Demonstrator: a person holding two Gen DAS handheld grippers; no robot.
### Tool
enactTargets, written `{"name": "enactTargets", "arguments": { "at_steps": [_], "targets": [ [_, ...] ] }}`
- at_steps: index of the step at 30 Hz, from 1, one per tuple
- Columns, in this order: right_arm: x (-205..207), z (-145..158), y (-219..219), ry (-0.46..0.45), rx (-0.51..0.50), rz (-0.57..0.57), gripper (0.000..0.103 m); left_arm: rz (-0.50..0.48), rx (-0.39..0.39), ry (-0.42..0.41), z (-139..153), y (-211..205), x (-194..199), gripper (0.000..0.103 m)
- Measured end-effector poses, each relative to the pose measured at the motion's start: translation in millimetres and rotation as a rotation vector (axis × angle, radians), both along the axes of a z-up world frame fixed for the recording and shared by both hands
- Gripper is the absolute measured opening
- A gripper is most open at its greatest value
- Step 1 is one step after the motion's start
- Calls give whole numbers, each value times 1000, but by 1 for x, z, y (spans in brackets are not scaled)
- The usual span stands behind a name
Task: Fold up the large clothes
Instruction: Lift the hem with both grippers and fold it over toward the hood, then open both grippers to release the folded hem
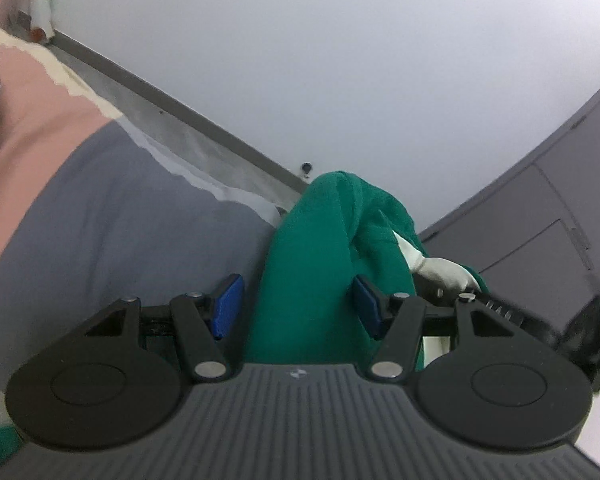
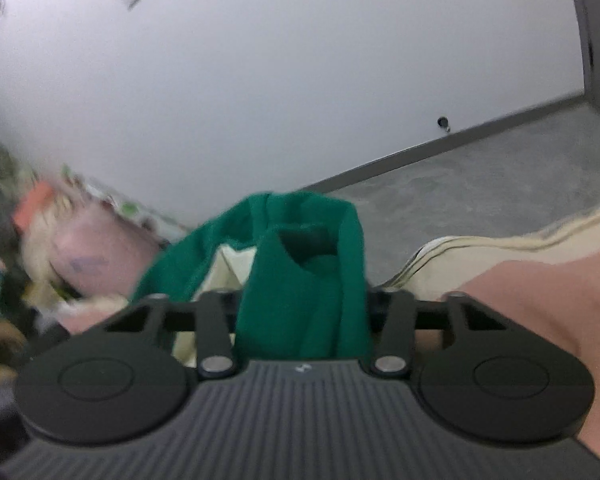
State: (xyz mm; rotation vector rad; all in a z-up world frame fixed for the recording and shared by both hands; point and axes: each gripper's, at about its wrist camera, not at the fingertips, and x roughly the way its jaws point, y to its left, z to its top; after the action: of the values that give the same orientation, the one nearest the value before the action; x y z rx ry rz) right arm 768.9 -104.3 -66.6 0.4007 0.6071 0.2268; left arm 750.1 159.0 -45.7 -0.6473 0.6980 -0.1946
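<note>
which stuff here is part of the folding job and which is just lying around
Job:
- green garment, with a white part
- left gripper, fabric between its open jaws
- right gripper, fabric bunched between its fingers, grip unclear

Lying about:
- pink and grey bedding
- patterned pile by the wall, blurred
- grey cabinet

No legible text or labels.

garment (image 1: pixel 312 264) between left hand-held gripper (image 1: pixel 298 308) fingers | bedding (image 1: pixel 100 216) left | wall (image 1: pixel 300 60) behind
</note>
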Motion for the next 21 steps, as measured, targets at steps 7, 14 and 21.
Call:
{"name": "enactTargets", "arguments": {
  "at_steps": [7,14,21],
  "targets": [
    [-31,25,8,-104,-110,26,17,-51,126,-14,25,-26,-10,10],
    [-87,72,14,-269,-211,64,17,-98,277,-50,67,-40,-73,6],
    [-199,110,5,-417,-261,67,17,-89,350,-133,126,-43,-185,6]
  ]
}}
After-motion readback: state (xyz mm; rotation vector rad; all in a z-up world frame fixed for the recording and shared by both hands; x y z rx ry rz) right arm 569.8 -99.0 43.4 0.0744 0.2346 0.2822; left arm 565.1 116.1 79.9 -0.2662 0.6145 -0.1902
